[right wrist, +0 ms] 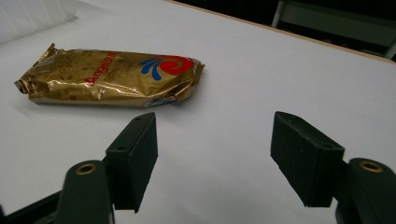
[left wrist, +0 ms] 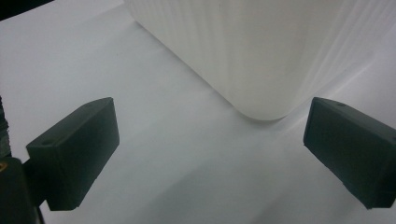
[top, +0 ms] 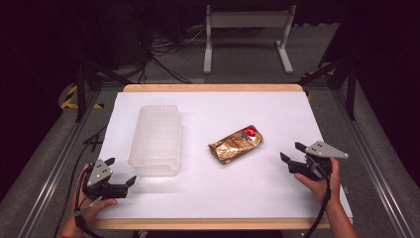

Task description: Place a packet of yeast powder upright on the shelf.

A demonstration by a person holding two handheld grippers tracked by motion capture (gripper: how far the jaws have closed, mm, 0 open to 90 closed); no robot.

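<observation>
I'm watching from above now: the right gripper (top: 291,152) is hovering over the near right part of the white table (top: 277,193), its jaws standing apart with nothing between them, and it's pointing toward the gold snack packet (top: 236,144). That packet is lying flat near the middle of the table, a little right of centre, its red and blue logo at the far end, clear of both tools. In the right gripper view the packet (right wrist: 112,75) is sitting just ahead and to the left of the jaws, not touching them. Over on the left, the left gripper (top: 121,172) is resting near the front left corner, jaws wide and empty. I'm seeing the clear plastic tub (top: 156,140) right beside it; in the left gripper view the tub's rounded corner (left wrist: 261,51) is sitting just ahead, between the two jaws, apart from them.
</observation>
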